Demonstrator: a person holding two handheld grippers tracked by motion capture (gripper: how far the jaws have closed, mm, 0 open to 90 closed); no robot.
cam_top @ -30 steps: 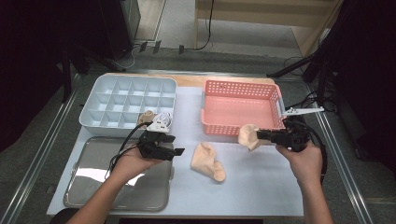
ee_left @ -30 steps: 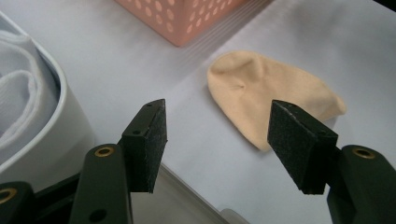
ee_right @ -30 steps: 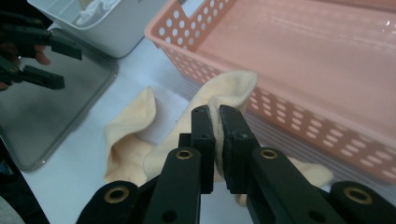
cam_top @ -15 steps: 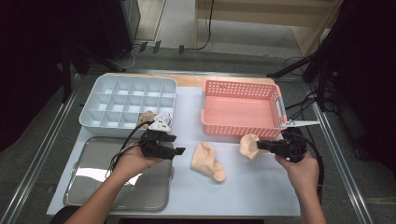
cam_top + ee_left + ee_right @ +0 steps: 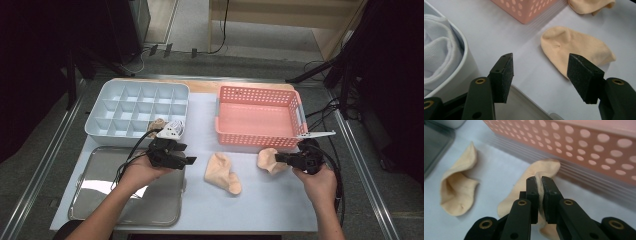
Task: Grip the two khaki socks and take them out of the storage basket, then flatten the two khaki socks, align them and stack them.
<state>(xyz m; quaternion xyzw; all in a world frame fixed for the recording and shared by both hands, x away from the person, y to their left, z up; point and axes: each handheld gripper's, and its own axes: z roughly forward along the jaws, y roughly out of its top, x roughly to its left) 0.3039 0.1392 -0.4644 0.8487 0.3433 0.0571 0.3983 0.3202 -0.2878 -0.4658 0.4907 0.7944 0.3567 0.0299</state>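
- Two peach socks lie on the tabletop (image 5: 260, 200): one sock (image 5: 270, 160) pinched in the clenched right gripper (image 5: 280, 159), now lowered from beside the pink basket (image 5: 257, 137) at frame right, ready for release.
- Second sock (image 5: 222, 172) sits centre; left gripper (image 5: 187, 159) gapes empty.

Table (image 5: 280, 212): pale tabletop, centre of the high view, edged left and right by metal rails (image 5: 45, 165) that run toward the lower corners.

Floor (image 5: 190, 20): grey, upper middle of the frame, lit more brightly than the rest of the room.

Cables (image 5: 220, 35): black, trailing down across the floor at upper centre; more loop at the right past the table's edge.

Wooden furniture (image 5: 280, 22): light-coloured panels, upper right, with a slanted board beside it.

Dark cabinet (image 5: 127, 25): upper left, a black stand's legs spread on the floor below it.

Left and right margins: deep shadow, nothing to tell there.

Light: from overhead, bright reflection on the tabletop.
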